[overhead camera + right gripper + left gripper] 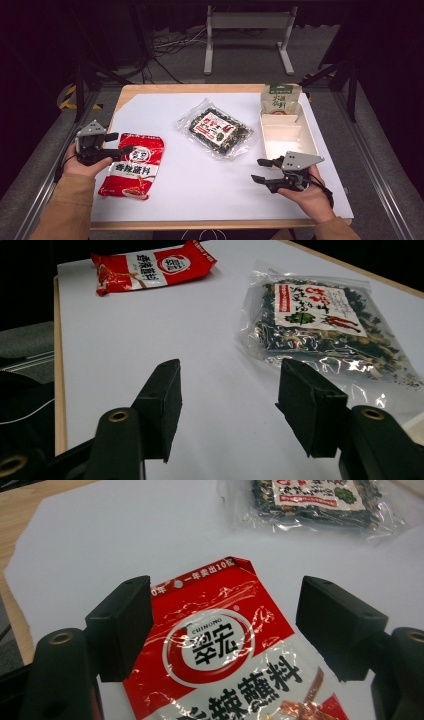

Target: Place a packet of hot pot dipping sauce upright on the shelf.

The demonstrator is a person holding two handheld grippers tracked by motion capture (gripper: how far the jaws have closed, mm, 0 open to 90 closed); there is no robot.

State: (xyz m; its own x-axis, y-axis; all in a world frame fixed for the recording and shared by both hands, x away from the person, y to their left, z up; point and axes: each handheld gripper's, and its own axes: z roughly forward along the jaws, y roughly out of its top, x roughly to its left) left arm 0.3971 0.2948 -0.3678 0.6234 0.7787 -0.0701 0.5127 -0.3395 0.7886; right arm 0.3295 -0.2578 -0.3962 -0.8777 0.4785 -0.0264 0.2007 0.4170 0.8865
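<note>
A red and white sauce pouch lies flat at the front left of the white sheet. My left gripper hovers open at the pouch's upper left corner. In the left gripper view the jaws stand wide on either side of the pouch's top without touching it. A clear bag of dark dried mix with a red and white label lies mid-table. My right gripper is open at the front right, pointing left, and nothing is between its jaws. Ahead of it lie the clear bag and the red pouch.
A white rectangular tray sits at the right, just beyond my right hand. A green and white pouch leans at the tray's far end. The wooden table edge borders the sheet. A white stand is on the floor beyond.
</note>
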